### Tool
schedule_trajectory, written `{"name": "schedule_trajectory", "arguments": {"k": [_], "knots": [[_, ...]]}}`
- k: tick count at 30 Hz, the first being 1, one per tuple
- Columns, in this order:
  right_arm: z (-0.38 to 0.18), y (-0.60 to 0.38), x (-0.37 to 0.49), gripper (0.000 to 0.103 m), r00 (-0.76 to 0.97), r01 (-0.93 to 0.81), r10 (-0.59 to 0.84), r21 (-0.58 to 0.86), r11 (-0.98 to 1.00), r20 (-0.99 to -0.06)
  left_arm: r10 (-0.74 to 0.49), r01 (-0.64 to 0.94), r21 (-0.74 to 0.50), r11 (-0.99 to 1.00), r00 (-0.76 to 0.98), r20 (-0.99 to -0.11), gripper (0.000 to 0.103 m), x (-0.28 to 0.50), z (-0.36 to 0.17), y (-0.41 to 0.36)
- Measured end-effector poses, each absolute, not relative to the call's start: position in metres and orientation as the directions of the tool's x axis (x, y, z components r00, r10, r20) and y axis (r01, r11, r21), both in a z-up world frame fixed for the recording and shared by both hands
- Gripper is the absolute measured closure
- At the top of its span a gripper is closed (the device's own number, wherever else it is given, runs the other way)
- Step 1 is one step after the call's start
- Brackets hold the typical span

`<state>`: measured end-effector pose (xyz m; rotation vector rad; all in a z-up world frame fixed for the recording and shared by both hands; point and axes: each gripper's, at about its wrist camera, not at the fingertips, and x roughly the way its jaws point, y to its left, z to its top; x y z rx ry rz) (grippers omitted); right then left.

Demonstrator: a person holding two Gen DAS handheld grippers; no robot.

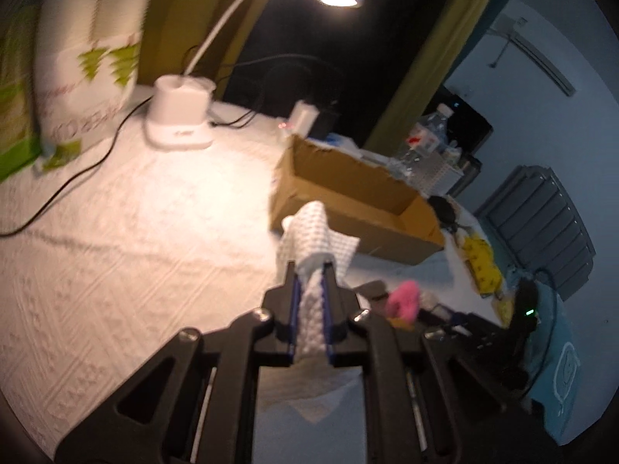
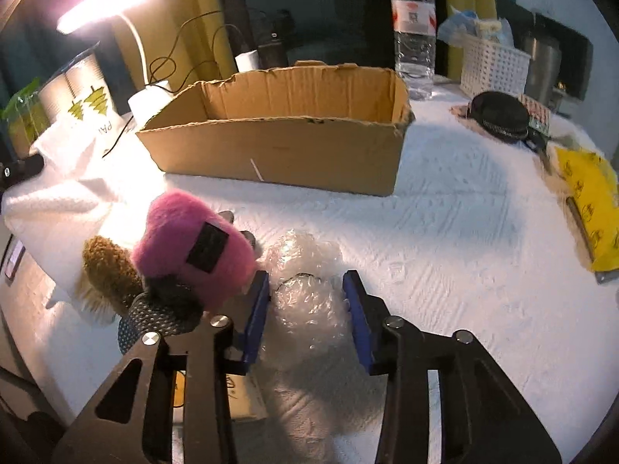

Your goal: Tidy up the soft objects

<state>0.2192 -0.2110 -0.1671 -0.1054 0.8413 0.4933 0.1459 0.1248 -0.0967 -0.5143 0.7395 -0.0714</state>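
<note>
left gripper (image 1: 309,266): jaws nearly closed, pinching a white paper towel (image 1: 315,239); towel is sticking up past the fingertips and trailing back under the gripper body, held above the table.
right gripper (image 2: 305,282): jaws standing wide apart, gripping nothing; a crumpled wad of bubble wrap (image 2: 309,294) is lying on the table between the blue pads (image 2: 257,305).
cardboard box (image 2: 282,147): sitting open-topped on the white textured tablecloth (image 2: 464,239), beyond both grippers; inside not visible.
pink plush (image 2: 193,247): sitting just left of the right gripper's left finger, leaning on a brown fuzzy item (image 2: 108,270).
white cloth (image 2: 58,201): lying left of the plush, near the lamp base (image 1: 180,116).
background: water bottle (image 2: 413,31), white basket (image 2: 493,63), black zip pouch (image 2: 499,114), yellow packet (image 2: 592,205) all staying right of the box.
</note>
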Motion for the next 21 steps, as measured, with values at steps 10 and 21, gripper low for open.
{"name": "schedule_trajectory", "arguments": {"k": [10, 21], "knots": [[-0.1, -0.165, 0.165, 0.064, 0.563, -0.608, 0.569, 0.166, 0.777, -0.599, -0.256, -0.155, -0.518, 0.841, 0.73, -0.634, 0.092, 0.134, -0.133, 0.158], [-0.161, -0.047, 0.15, 0.064, 0.329, -0.771, 0.597, 0.157, 0.618, -0.732, -0.237, -0.171, -0.499, 0.849, 0.721, -0.651, 0.092, 0.125, -0.142, 0.172]]}}
